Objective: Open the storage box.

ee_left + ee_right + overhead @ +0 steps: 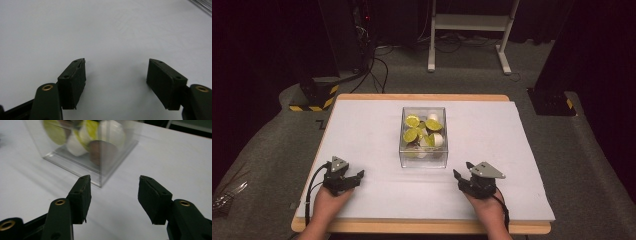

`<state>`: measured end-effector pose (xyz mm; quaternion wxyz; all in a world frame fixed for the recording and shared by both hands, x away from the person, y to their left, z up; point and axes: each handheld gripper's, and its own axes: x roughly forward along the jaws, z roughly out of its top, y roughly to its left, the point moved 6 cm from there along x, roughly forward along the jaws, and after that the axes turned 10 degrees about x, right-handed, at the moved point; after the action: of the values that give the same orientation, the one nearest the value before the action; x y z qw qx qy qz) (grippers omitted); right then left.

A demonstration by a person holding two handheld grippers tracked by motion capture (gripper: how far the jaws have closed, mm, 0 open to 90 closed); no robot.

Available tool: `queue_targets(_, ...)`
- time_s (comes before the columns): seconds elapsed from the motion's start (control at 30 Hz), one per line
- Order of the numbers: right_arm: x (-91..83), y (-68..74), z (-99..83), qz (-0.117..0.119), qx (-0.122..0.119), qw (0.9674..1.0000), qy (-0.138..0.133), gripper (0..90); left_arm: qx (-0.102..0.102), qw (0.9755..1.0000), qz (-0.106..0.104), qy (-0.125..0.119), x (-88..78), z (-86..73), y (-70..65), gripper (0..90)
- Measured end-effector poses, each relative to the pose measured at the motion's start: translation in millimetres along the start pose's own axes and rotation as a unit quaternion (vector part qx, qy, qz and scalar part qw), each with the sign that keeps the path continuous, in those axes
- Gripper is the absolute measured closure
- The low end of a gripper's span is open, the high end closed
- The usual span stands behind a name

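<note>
A clear plastic box (424, 161) stands at the middle of the white table mat (497, 150). It holds several small round pods (412, 134) with lime-green, white and brown faces. My left gripper (358, 175) rests on the mat to the box's near left; in the left gripper view it (116, 72) is open over bare mat with nothing between its jaws. My right gripper (462, 171) sits to the box's near right. In the right gripper view it (113, 195) is open and points at the near corner of the box (72, 166), a short gap away, with blurred pods (110, 132) behind the wall.
The mat lies on a wooden table (422, 227) with grey carpet around it. A white metal stand (504, 60) and black equipment with yellow-black striped feet (314, 106) are on the floor beyond the far edge. Cables (379, 67) run across the floor.
</note>
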<state>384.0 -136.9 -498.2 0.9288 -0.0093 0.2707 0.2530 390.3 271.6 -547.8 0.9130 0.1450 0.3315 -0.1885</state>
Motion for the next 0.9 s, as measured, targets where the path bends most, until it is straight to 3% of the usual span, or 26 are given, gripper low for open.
queue_targets(0.13, 2.7, 25.8, 7.8, 0.021, -0.032, 0.9993, 0.001, 44.2, 0.0, 1.0, 0.001, 0.0, 0.0, 0.0, -0.2, 31.5)
queue_targets(0.2, 5.9, 39.1, 12.8, 0.044, -0.024, 0.9987, -0.004, 44.1, 0.0, 1.0, 0.0, 0.0, 0.0, 0.0, -0.2, 31.3)
queue_targets(0.37, 18.7, 56.7, 17.0, 0.061, -0.02, 0.9979, -0.004, 44.9, 0.001, 1.0, 0.0, 0.0, 0.0, 0.0, -0.2, 31.2)
queue_targets(0.73, 42.7, 58.6, 27.3, 0.043, -0.014, 0.9989, -0.011, 50.5, 0.001, 1.0, 0.001, 0.001, 0.0, 0.0, -0.1, 30.5)
queue_targets(0.9, 51.1, 58.7, 32.4, 0.051, -0.008, 0.9985, -0.016, 54.3, 0.0, 1.0, 0.002, 0.0, 0.1, 0.1, -0.1, 30.4)
